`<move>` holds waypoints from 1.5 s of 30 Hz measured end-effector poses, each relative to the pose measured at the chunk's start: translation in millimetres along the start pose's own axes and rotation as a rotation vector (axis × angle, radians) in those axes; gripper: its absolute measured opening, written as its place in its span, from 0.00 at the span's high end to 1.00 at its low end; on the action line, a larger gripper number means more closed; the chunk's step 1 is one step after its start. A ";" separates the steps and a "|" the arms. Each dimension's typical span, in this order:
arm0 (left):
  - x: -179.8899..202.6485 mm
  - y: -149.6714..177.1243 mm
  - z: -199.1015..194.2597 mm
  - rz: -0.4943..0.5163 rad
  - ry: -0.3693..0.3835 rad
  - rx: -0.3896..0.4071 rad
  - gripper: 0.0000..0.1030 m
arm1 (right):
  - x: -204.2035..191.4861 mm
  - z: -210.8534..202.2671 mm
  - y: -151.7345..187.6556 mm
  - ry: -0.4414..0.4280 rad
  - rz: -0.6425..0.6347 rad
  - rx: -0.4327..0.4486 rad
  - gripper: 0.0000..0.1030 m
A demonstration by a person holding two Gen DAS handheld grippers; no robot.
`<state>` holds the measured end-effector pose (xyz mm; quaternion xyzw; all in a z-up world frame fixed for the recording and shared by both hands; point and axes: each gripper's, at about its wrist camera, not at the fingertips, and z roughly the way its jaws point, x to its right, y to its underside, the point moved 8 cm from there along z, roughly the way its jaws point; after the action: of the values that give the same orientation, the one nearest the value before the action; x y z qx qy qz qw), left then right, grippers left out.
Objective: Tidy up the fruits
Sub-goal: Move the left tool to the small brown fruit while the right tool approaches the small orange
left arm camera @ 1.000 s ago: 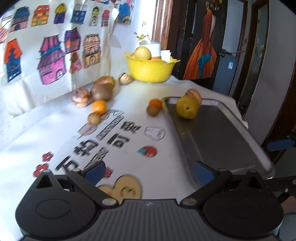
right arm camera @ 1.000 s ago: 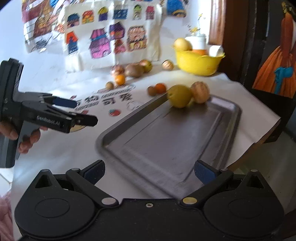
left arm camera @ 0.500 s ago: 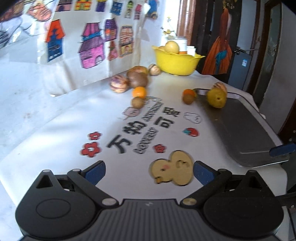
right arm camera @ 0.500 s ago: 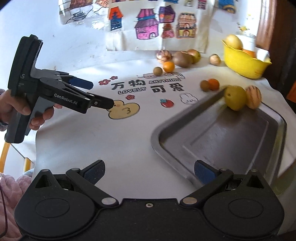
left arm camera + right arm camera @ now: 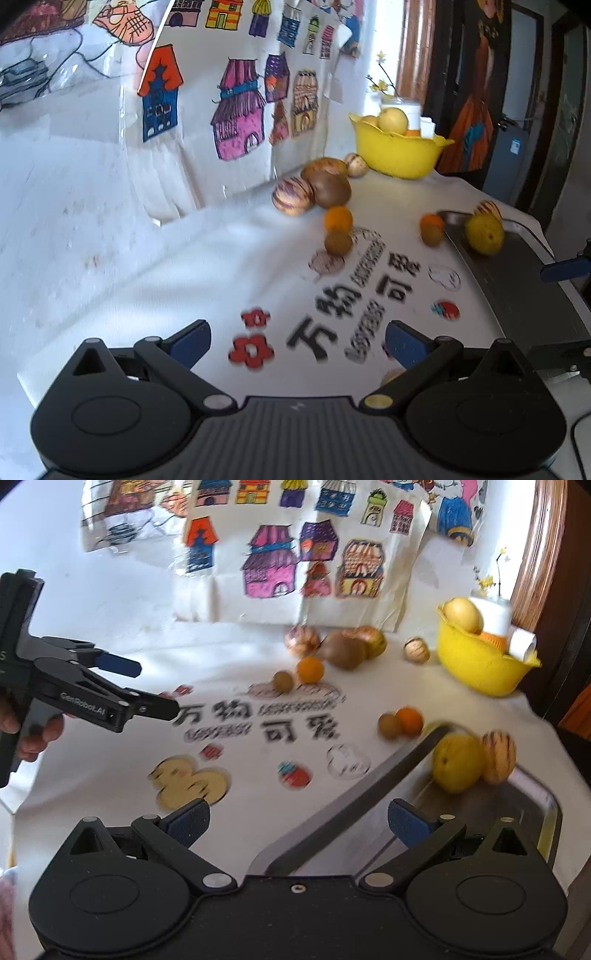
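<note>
Both grippers spread wide, empty: left gripper (image 5: 297,338), right gripper (image 5: 299,821). Loose orange (image 5: 310,669) and kiwi (image 5: 283,681) mid-table; metal tray (image 5: 373,794) holds pear, striped melon. Approach low, straddle one fruit squarely.

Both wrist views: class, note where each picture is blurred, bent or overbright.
Left wrist view: the printed lettering on the tablecloth is smeared by motion, the window behind the yellow bowl is blown out, and the fisheye bends the wall drawings. Right wrist view: the lettering, duck print and tray rim blur.
</note>
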<state>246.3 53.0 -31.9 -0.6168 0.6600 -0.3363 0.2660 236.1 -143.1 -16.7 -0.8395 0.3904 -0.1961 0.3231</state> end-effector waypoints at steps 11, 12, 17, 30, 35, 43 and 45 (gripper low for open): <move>15.6 -36.4 54.2 0.006 0.001 0.014 0.00 | 40.3 58.0 -27.8 0.092 -0.063 0.023 0.01; 16.5 -38.1 58.4 0.007 0.000 0.013 0.00 | 44.7 62.9 -28.8 0.099 -0.065 0.023 0.01; 18.7 -47.2 82.0 -0.012 0.003 0.007 0.00 | 63.4 82.0 -32.5 0.091 -0.019 0.035 0.11; 28.3 -55.4 113.0 -0.011 0.048 -0.009 0.11 | 65.4 111.5 -41.5 0.132 -0.086 0.040 0.42; 33.8 -58.1 117.9 0.023 0.063 -0.010 0.22 | 69.0 115.4 -44.6 0.160 -0.081 0.041 0.48; 36.3 -57.9 123.5 0.018 0.071 -0.019 0.44 | 73.7 118.1 -47.2 0.199 -0.052 0.047 0.62; 36.7 -58.2 123.7 0.022 0.072 -0.018 0.51 | 73.3 118.6 -45.9 0.204 -0.052 0.044 0.62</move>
<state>374.5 1.4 -62.9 -0.5996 0.6787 -0.3494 0.2404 374.6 -131.9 -63.9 -0.8177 0.3951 -0.2972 0.2950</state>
